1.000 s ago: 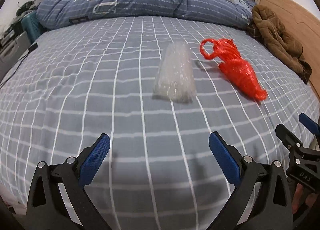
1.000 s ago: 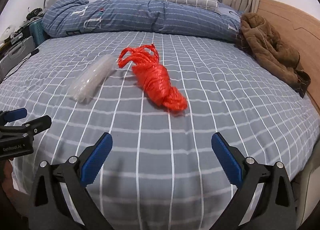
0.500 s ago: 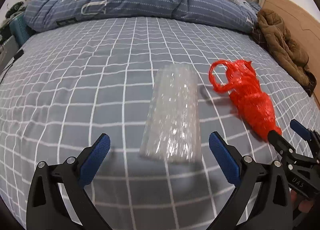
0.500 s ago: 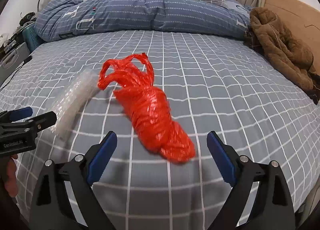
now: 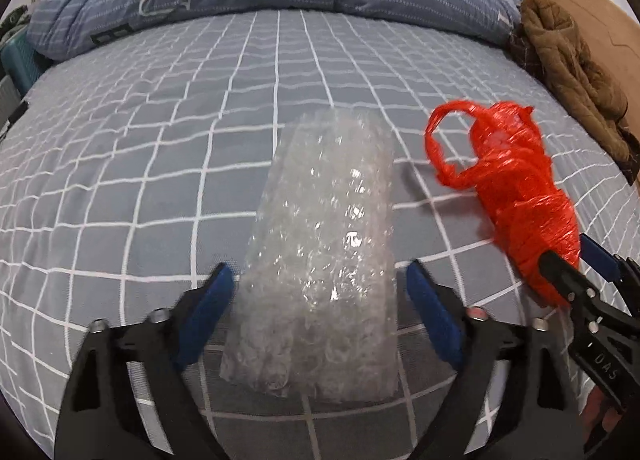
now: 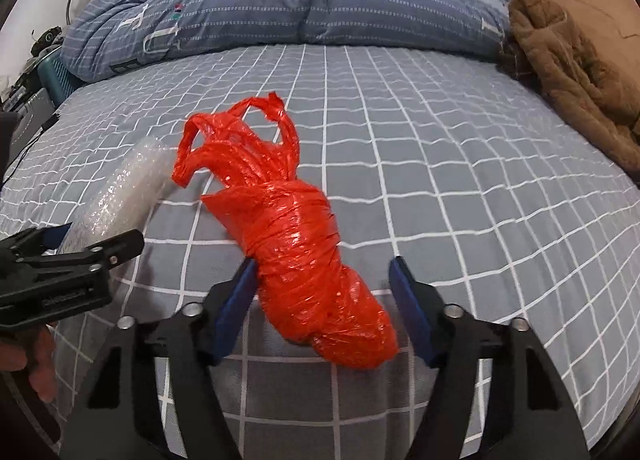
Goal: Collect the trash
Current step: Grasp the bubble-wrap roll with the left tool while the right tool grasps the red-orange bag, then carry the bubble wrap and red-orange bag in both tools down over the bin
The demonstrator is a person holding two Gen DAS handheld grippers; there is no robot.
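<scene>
Having closed in since a second ago, both tongs (image 5: 316, 292) (image 6: 322, 288) now gape around bubble wrap (image 5: 324, 260) and red bag (image 6: 304, 256), ready to clamp.

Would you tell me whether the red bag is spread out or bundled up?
Bundled up: the red bag is twisted into a tight roll on the bed, only its handles loose.

Both wrist views low, close, facing headboard; share bed (image 5: 168, 163).

"DAS" reads on the right tongs (image 5: 592, 272).
</scene>
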